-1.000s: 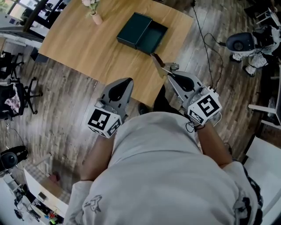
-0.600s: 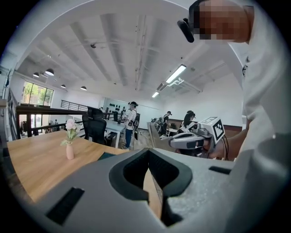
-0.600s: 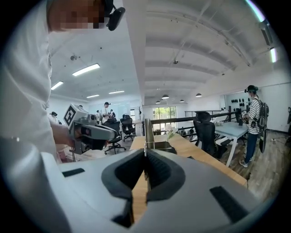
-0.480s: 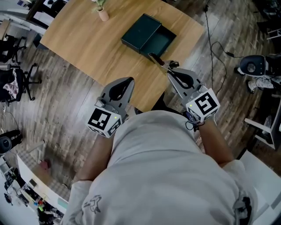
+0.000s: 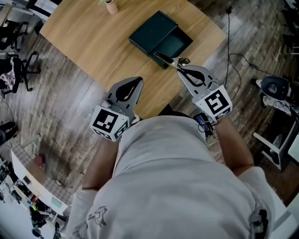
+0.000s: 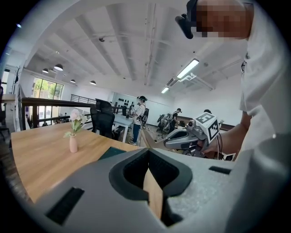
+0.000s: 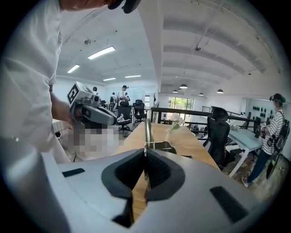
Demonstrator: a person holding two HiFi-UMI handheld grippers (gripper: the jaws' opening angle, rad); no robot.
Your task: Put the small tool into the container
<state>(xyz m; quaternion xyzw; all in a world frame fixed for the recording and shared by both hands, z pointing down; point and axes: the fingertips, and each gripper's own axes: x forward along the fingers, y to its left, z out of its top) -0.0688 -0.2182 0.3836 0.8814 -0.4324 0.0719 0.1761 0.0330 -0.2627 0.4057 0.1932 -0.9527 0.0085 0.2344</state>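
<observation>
A dark green box (image 5: 174,43) lies open on the wooden table (image 5: 93,42), its lid (image 5: 153,30) beside it on the left. My right gripper (image 5: 180,70) is shut on a thin metal tool (image 5: 166,60) whose far end reaches the box's near edge. In the right gripper view the tool (image 7: 148,129) stands up between the shut jaws of that gripper (image 7: 145,152), with the box (image 7: 161,146) just beyond. My left gripper (image 5: 137,81) hangs over the table's near edge, shut and holding nothing. The left gripper view shows its closed jaws (image 6: 148,152) and the box (image 6: 111,153).
A small vase with a flower (image 5: 111,6) stands at the table's far left corner (image 6: 72,143). Office chairs (image 5: 14,74) are on the floor to the left. A cable (image 5: 230,51) and a round device (image 5: 273,86) lie on the floor to the right.
My right gripper has carried the tool forward, so its far end now reaches the box's near edge. The left gripper has kept its place at the table's edge.
</observation>
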